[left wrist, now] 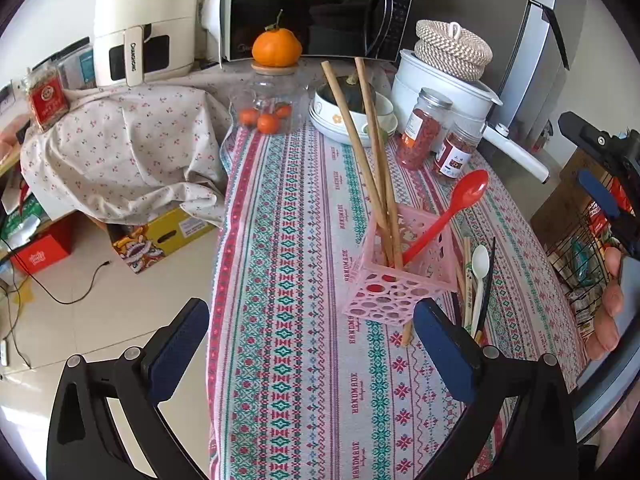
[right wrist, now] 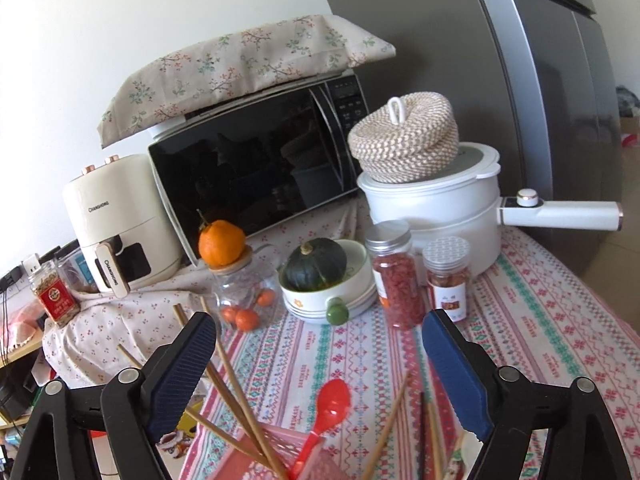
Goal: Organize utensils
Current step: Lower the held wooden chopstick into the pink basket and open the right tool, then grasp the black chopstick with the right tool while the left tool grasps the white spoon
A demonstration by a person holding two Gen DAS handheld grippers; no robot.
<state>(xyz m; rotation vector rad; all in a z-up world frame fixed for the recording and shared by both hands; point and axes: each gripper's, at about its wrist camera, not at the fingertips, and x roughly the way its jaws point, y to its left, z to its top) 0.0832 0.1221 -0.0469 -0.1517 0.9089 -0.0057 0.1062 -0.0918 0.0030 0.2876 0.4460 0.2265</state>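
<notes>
- The pink holder [left wrist: 402,276] stands on the patterned surface [left wrist: 288,240], tilted, with two long wooden chopsticks [left wrist: 360,140] and a red spoon [left wrist: 448,212] already inside it.
- Just beside the holder, on the side facing the wire basket [left wrist: 580,264], the loose utensils lie flat — a white spoon [left wrist: 479,276], a dark chopstick [left wrist: 489,280] and a pale one [left wrist: 467,276].
- Their long axes run roughly along the left gripper's [left wrist: 310,344] line of sight, handles toward it.
- Left gripper: fingers spread wide, holding nothing, low and short of the holder; its right-hand finger [left wrist: 440,344] sits almost over the near ends of the loose pieces.
- Right gripper [right wrist: 318,376]: fingers likewise parted and empty, hovering above the holder, looking down past the red spoon.
- Judgement — the left gripper looks nearer the loose utensils, but it would need to shift toward the basket side to centre them between its fingers and close across their narrow width.
</notes>
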